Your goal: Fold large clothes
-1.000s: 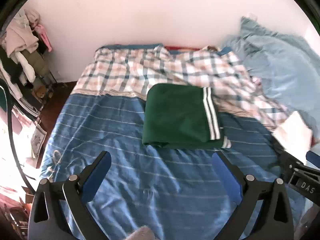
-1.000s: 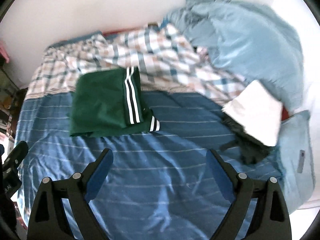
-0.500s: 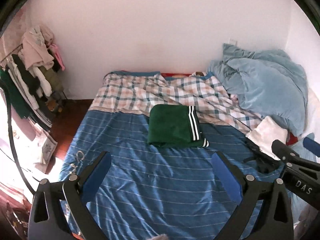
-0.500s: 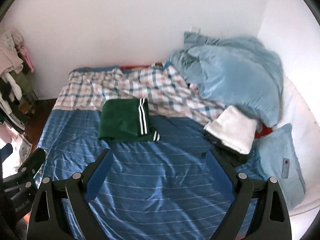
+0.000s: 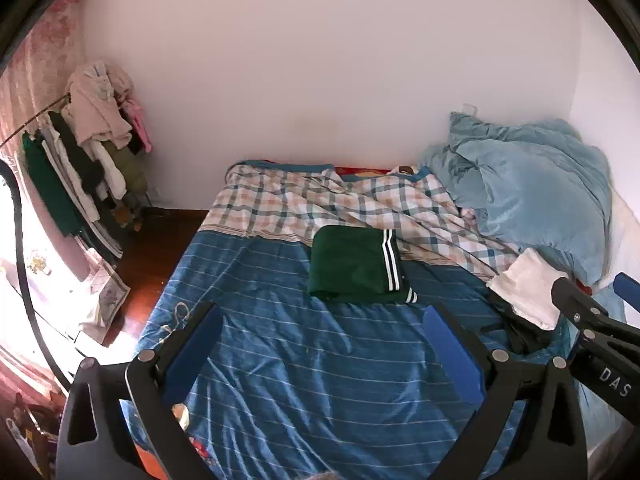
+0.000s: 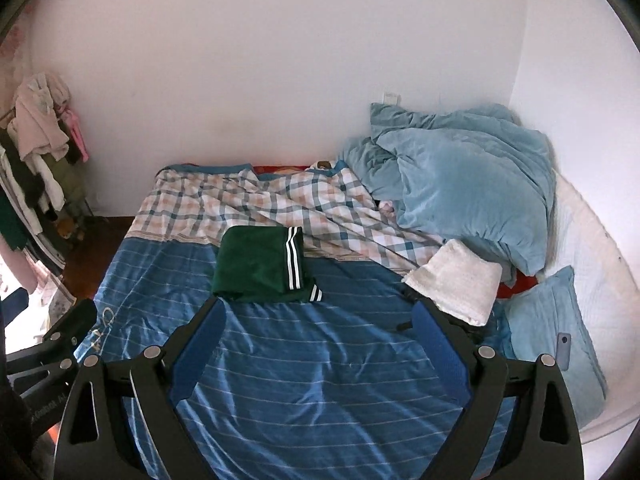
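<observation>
Both my tools hang above the near end of the bed (image 5: 280,360), each with its fingers spread wide and pinching nothing: the left gripper (image 5: 320,344) and the right gripper (image 6: 316,336). The green garment (image 6: 256,268) lies well ahead of my fingers, folded into a neat block with its white stripes (image 6: 294,258) along the right side, its far edge touching the plaid blanket (image 6: 240,204). I judge that fold finished, so the next move calls for another piece, perhaps from the white and dark pile (image 6: 456,284) ahead of my right fingers. Open striped sheet lies between fingers and green block; the light blue duvet (image 6: 472,188) crowds the far right, and the bed's left edge drops to floor.
</observation>
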